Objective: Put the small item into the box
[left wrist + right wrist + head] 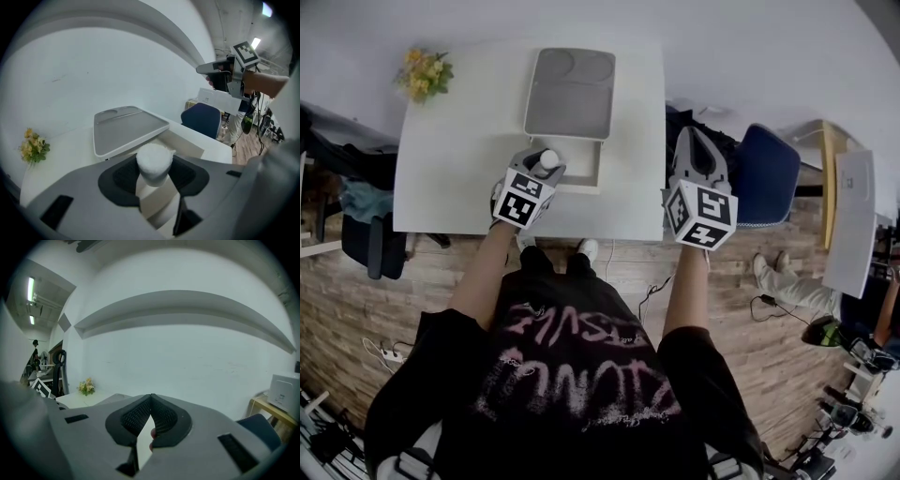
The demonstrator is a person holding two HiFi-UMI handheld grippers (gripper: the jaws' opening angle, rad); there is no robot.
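The small item (153, 161) is a white cylinder with a rounded top, and my left gripper (153, 176) is shut on it. In the head view this gripper (544, 167) holds the item (548, 157) over the near left part of the open box (581, 185), above the white table (450, 159). The box's grey lid (570, 94) stands tilted back behind it, and shows in the left gripper view as a grey lid (129, 126). My right gripper (698, 155) hangs off the table's right edge. Its jaws (151, 399) meet at the tips with nothing between them.
A bunch of yellow flowers (422, 73) sits at the table's far left corner. A blue chair (764, 173) stands right of the table, beside my right gripper. A person's legs (787, 281) show on the wooden floor at the right.
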